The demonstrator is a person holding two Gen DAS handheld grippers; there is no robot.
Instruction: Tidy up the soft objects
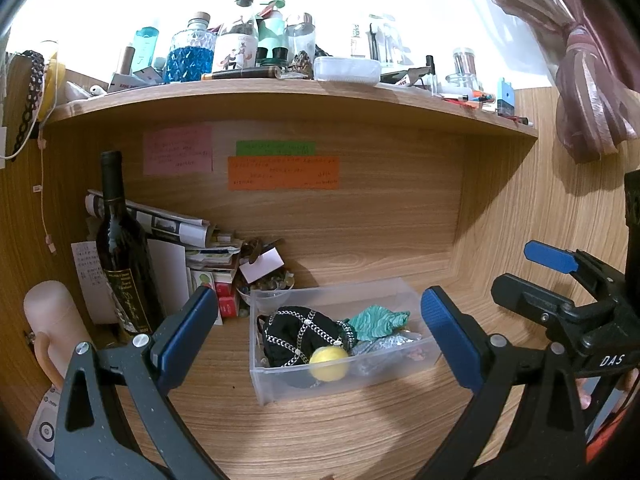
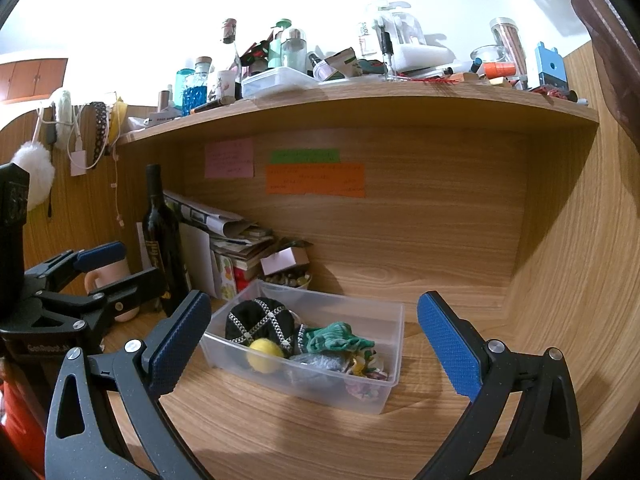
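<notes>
A clear plastic bin [image 1: 280,384] [image 2: 394,356] sits on the wooden desk. It holds a black pouch with silver chains [image 1: 296,334] [image 2: 256,320], a yellow ball [image 1: 329,363] [image 2: 264,354], a green cloth [image 1: 380,320] [image 2: 334,336], a silvery item [image 1: 380,350] and a floral fabric piece [image 2: 366,364]. My left gripper [image 1: 320,334] is open and empty, its fingers either side of the bin, held short of it. My right gripper [image 2: 314,342] is open and empty, likewise in front of the bin. Each gripper shows in the other's view: the right [image 1: 560,280], the left [image 2: 100,276].
A dark wine bottle [image 1: 120,248] [image 2: 162,240], stacked papers [image 1: 180,228] and a small bowl of beads [image 1: 268,286] stand at the back left. A pink flask [image 1: 52,320] is at the left. A cluttered shelf [image 1: 280,92] runs overhead. A curtain [image 1: 588,80] hangs at right.
</notes>
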